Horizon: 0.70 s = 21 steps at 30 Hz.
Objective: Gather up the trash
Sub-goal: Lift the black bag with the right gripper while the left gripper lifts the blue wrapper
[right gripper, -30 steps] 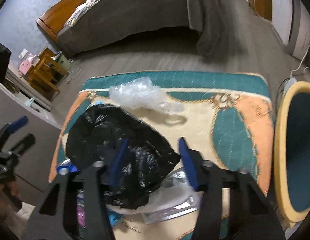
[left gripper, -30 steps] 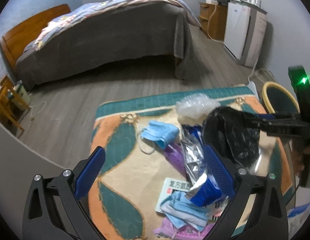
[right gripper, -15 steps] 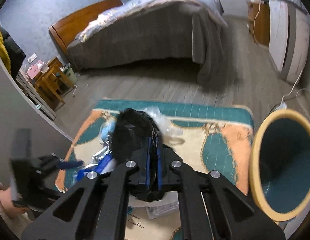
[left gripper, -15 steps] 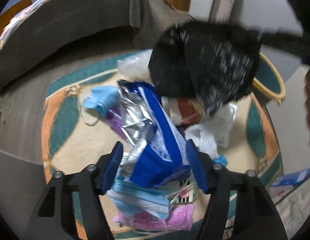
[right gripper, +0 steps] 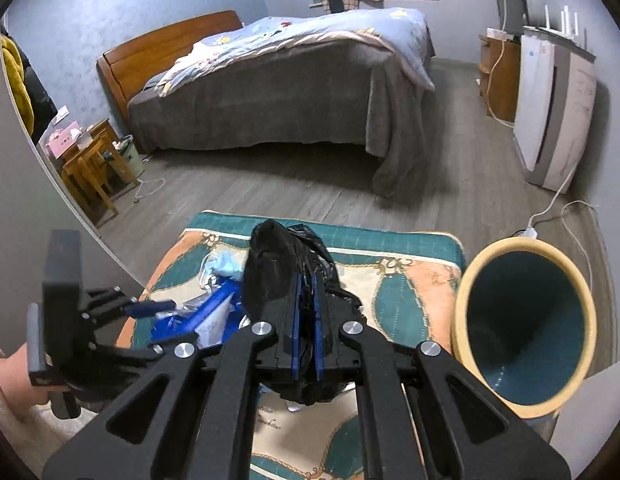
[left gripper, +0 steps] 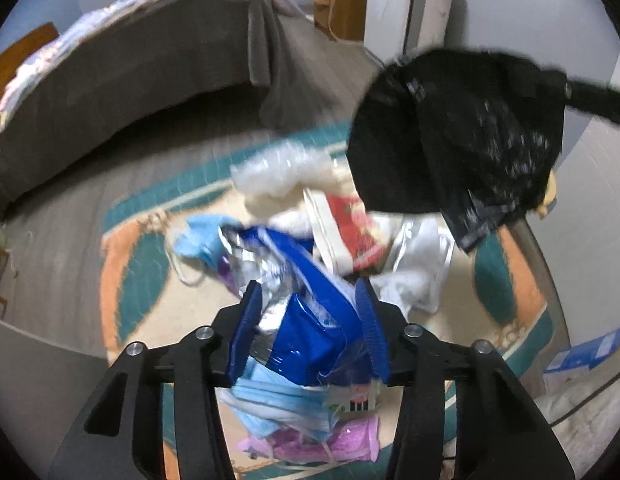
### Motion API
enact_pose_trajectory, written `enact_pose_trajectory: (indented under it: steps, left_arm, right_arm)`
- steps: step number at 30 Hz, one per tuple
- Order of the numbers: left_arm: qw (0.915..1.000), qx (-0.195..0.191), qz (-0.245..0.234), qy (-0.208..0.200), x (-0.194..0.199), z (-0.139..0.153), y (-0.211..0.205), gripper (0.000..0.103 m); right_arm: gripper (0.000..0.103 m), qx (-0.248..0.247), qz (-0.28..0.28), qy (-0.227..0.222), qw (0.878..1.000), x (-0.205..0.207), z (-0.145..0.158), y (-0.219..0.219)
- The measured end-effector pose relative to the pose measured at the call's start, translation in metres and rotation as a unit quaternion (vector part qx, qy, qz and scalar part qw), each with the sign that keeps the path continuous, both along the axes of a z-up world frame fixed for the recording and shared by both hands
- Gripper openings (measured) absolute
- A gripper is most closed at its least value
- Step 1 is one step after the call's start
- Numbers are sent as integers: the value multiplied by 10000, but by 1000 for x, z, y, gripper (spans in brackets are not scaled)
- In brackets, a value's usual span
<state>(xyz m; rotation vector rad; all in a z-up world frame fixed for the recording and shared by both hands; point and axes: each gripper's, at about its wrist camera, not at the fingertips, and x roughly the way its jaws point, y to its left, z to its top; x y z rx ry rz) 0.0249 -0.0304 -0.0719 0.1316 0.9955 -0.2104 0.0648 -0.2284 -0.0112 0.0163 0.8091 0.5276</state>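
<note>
My left gripper (left gripper: 307, 322) is shut on a blue and silver foil wrapper (left gripper: 310, 320) and holds it above a pile of trash on the rug (left gripper: 121, 264). The pile has blue face masks (left gripper: 201, 240), a clear plastic wad (left gripper: 277, 172), a red and white packet (left gripper: 350, 232) and a purple wrapper (left gripper: 342, 440). My right gripper (right gripper: 305, 300) is shut on a black plastic bag (right gripper: 277, 268), lifted above the rug; the bag also shows in the left wrist view (left gripper: 458, 136). The left gripper appears in the right wrist view (right gripper: 149, 308).
A teal bin with a yellow rim (right gripper: 522, 328) stands right of the rug. A bed (right gripper: 277, 88) lies beyond it on the wood floor. A white appliance (right gripper: 550, 100) and cable (right gripper: 550, 208) are at the right wall. A wooden side table (right gripper: 93, 160) is at left.
My left gripper closed on the blue foil wrapper and lifted it. My right gripper closed on the black bag and raised it off the pile.
</note>
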Motion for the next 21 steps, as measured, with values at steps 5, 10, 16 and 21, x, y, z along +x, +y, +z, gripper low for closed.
enact_pose_trajectory:
  steps: [5, 10, 16, 21]
  left_arm:
    - [9999, -114, 110, 48, 6, 8, 9, 1]
    - [9980, -473, 307, 291, 6, -3, 17, 6]
    - [9979, -258, 259, 529, 5, -24, 5, 63]
    - [9972, -16, 229, 712, 11, -42, 0, 65]
  right_arm:
    - [5, -22, -125, -63, 9999, -6, 8, -8]
    - [5, 1, -190, -65, 9998, -12, 9, -12]
    - [5, 52, -273, 15, 9996, -16, 6, -15]
    - [5, 34, -282, 115, 9995, -16, -1, -14]
